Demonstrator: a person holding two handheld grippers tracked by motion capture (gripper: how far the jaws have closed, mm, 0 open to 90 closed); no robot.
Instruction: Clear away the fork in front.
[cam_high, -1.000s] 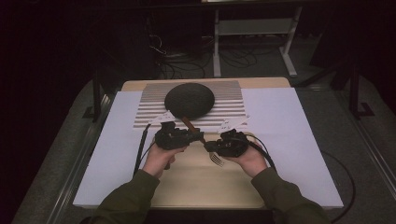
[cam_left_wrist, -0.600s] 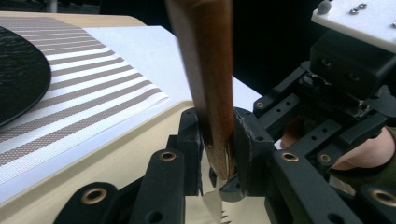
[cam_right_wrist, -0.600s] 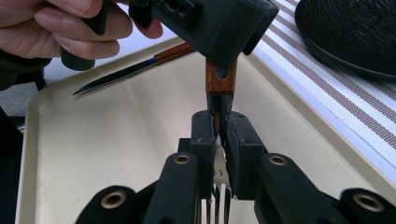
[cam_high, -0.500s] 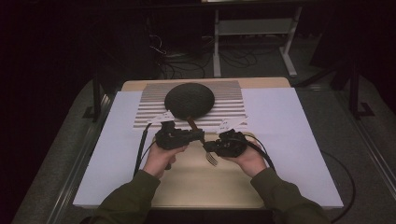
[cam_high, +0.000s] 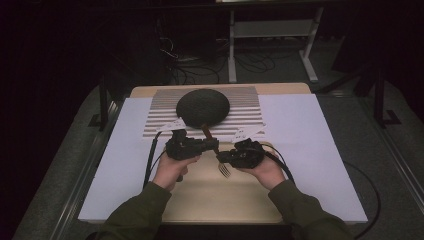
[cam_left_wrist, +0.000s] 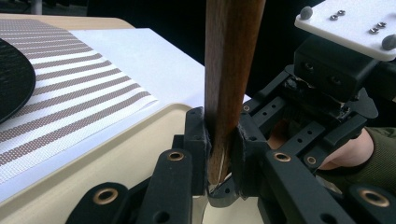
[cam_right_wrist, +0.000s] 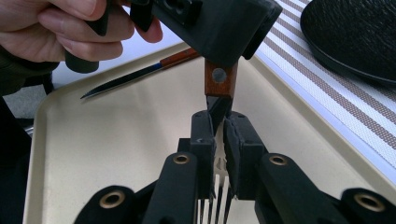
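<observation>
Brown wood forms the handle of the fork (cam_high: 216, 152), a long straight grip with a pale metal rivet near its lower end, where it narrows into a dark neck and then bright steel tines. In the high view the fork hangs in the air over the beige tray (cam_high: 210, 200), just at 6 o'clock of the black round plate (cam_high: 202, 106), its handle slanting up toward 11 o'clock and its tines pointing down toward 5 o'clock. The left gripper (cam_high: 212, 145) is clamped on the wooden handle: in the left gripper view its jaws have just been closing and both pads now press the wood (cam_left_wrist: 229, 88), which rises straight up toward 12 o'clock from between them. The right gripper (cam_high: 221, 157) pinches the fork lower down, at the dark neck just above the tines; in the right gripper view the rivet end of the handle (cam_right_wrist: 219, 79) stands at 12 o'clock of its jaws and the tines (cam_right_wrist: 217, 196) run down between them toward 6 o'clock. The two grippers sit just beside each other, left at 10 o'clock of the right. A knife (cam_right_wrist: 140, 72) lies on the tray at 10 o'clock of the right gripper's jaws, under the left hand (cam_right_wrist: 70, 28). The plate rests on a striped placemat (cam_high: 250, 110).
</observation>
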